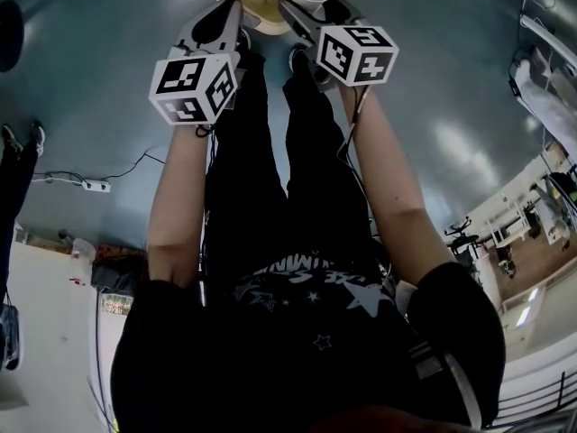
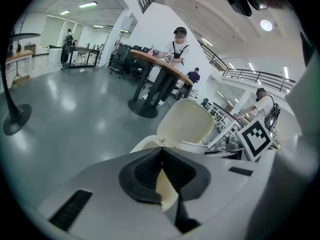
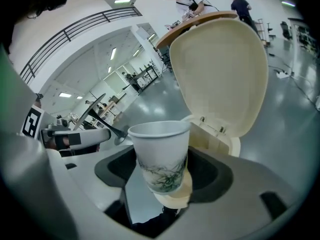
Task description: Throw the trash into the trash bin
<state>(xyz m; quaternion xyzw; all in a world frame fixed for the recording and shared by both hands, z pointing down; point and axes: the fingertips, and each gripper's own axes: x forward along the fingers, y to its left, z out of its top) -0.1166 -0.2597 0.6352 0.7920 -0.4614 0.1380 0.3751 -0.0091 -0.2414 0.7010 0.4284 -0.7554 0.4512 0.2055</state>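
Paper cup [image 3: 162, 156] stands upright, mouth up, clamped in right claw [image 3: 162, 175].

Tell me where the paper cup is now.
In the right gripper view the paper cup is held upright in the right claw, just before the open trash bin; in the head view it is top centre, over the bin.

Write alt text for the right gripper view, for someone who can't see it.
A white paper cup with a green print is clamped upright in the right tool, in front of a cream trash bin whose lid stands open.
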